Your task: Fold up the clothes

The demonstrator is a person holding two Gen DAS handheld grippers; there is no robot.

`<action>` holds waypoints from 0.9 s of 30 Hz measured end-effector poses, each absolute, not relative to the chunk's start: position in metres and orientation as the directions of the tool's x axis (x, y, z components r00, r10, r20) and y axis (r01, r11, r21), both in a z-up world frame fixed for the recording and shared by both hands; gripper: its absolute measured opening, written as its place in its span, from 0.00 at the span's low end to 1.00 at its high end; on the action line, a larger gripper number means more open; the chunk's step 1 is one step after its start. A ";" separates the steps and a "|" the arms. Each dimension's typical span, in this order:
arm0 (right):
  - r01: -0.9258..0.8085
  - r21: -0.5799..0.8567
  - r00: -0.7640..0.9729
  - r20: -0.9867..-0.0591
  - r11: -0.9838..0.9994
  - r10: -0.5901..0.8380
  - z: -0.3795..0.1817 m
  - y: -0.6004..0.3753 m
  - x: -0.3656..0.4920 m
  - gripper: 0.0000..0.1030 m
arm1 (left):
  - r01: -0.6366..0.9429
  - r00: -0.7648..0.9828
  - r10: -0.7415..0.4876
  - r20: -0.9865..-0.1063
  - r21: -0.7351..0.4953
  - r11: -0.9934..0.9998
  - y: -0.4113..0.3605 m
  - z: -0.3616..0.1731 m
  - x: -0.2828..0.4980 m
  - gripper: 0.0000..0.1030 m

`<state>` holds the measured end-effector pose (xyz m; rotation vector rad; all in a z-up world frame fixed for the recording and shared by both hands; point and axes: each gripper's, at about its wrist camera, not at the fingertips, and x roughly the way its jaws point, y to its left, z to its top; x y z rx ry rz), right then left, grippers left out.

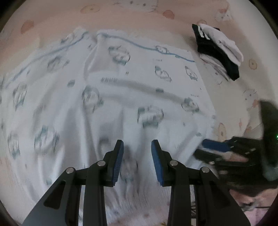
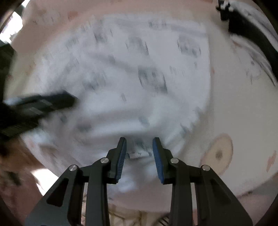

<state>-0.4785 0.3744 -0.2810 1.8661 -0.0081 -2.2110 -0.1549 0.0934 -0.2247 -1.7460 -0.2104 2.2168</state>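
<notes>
A white printed garment (image 1: 121,90) lies spread on a pink bed sheet (image 1: 121,15), stretching away from both grippers. The left gripper (image 1: 137,147) and right gripper (image 2: 139,144) hover over its near edge side by side, fingers parted, gripping nothing.

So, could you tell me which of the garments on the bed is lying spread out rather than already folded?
The white printed garment with blue trim is spread out, wrinkled, under both grippers. The black and white folded pieces sit stacked apart, beyond its corner.

Pink cartoon-print bed sheet (image 1: 121,15) w/ white printed garment (image 1: 121,87) spread flat, folded blk/white pile (image 1: 217,50) beside.
</notes>
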 end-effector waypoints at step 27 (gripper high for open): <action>0.121 0.194 -0.144 -0.967 -0.973 -0.211 -0.237 0.466 -0.448 0.42 | -0.055 -0.264 0.323 -0.909 -0.321 -0.946 0.068 -0.216 -0.083 0.38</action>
